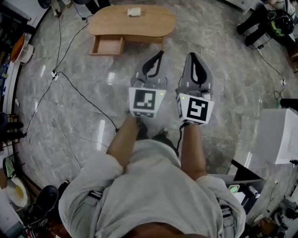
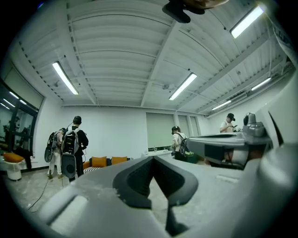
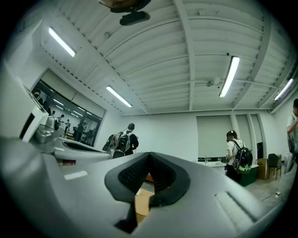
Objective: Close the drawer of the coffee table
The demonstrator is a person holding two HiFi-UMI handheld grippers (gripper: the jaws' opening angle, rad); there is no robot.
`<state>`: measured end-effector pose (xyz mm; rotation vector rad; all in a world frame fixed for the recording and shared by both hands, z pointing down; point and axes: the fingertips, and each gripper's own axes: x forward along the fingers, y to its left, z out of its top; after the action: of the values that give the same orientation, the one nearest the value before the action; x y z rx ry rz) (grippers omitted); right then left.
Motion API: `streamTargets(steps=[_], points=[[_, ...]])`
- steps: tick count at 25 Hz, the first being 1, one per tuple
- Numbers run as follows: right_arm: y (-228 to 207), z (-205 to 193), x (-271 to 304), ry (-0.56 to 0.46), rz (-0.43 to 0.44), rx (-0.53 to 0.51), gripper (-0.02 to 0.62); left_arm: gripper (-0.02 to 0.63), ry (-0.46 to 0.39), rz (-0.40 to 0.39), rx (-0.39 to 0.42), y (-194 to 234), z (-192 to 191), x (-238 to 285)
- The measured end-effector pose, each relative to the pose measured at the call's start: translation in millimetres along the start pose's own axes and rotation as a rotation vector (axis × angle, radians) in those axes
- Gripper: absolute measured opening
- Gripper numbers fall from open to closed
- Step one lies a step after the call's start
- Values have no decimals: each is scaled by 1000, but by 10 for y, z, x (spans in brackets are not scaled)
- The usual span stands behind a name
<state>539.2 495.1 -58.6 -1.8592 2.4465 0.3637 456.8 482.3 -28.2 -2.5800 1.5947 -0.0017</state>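
The drawer is seen pulled out toward the person under the oval desk's left front edge, long axis along that edge, contents unclear. The jaws of the left gripper and right gripper are clenched, empty.

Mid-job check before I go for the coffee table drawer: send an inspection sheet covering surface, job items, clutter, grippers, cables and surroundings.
Surface: glossy grey stone-look floor.
Job's things: wooden coffee table; its drawer stands pulled out at the left of the side facing the person, with no contents seen.
Clutter: small pale object on the tabletop, too small to identify.
Grippers: left gripper and right gripper, fingers shut, empty, side by side short of the table.
Cables: black cable crosses the floor from the left towards the person's feet.
Surroundings: white box at right; person with backpack in the background.
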Motion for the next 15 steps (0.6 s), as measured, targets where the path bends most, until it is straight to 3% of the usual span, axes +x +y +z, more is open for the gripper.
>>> streamTargets(steps=[8, 15], points=[[814, -133, 792, -6, 150, 49, 6, 21, 41, 159, -14, 1088, -221, -88], [1855, -94, 1615, -17, 317, 99, 6, 20, 64, 337, -23, 2330, -322, -331]])
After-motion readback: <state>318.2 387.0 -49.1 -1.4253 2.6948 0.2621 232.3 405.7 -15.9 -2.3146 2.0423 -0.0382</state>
